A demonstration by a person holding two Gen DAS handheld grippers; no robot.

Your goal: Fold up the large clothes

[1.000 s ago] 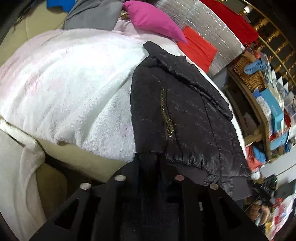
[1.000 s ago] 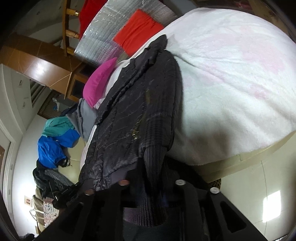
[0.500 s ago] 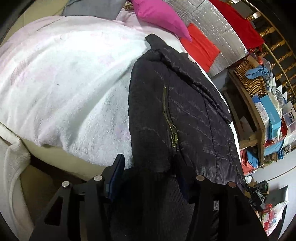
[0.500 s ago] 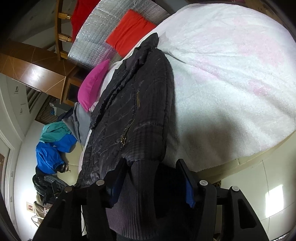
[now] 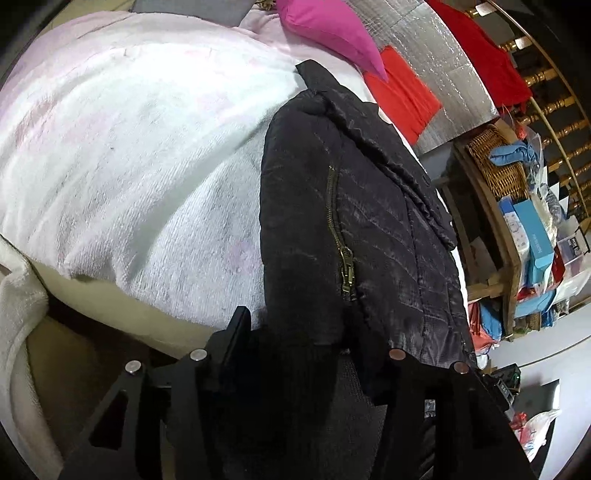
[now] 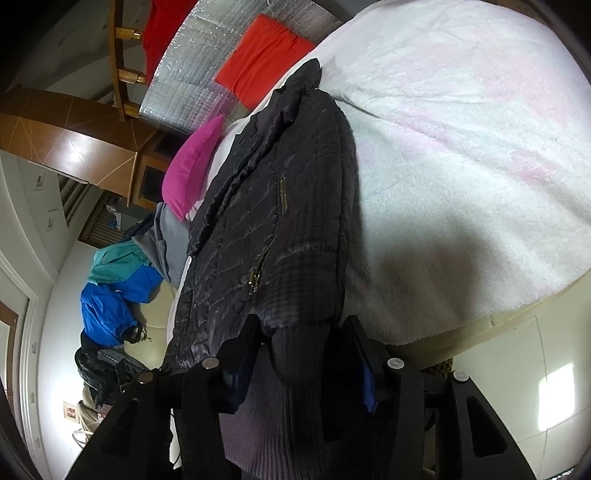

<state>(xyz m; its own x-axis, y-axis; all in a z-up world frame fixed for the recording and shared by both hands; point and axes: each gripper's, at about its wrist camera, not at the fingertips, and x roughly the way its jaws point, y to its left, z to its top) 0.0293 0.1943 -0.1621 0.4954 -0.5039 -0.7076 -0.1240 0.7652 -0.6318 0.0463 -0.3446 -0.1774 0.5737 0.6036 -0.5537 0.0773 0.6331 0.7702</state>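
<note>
- One fold looks done in the left wrist view: the black quilted jacket [image 5: 354, 229] lies as a long narrow bundle on the white fleece blanket [image 5: 129, 155], running from the near edge of the bed to the far side, its collar toward the pink pillow [image 5: 332, 33]. Both halves seem laid together, with a brass pocket zipper [image 5: 341, 236] on top. I judge the lengthwise fold finished and the crosswise fold, hem toward collar, not yet made.
- Left gripper [image 5: 299, 354]: its jaws stand wide apart on either side of the ribbed hem [image 5: 295, 387], released rather than pinching; whether a finger touches the knit is hard to tell, black on black. The right finger tip is lost against the dark cloth.
- Hidden here: the sleeves and the jacket's underside. A wooden shelf with a wicker basket [image 5: 495, 162] is far right.
- Right wrist view: the same jacket [image 6: 288, 206] runs away from the near bed edge, the blanket [image 6: 461, 147] to its right.
- Right gripper [image 6: 299, 354] is likewise spread, the ribbed knit hem [image 6: 295, 369] hanging loosely between the fingers; contact cannot be judged.
- Cut off here: the hem's lower end below the frame. A blue garment [image 6: 110, 295] lies on the floor to the left.
</note>
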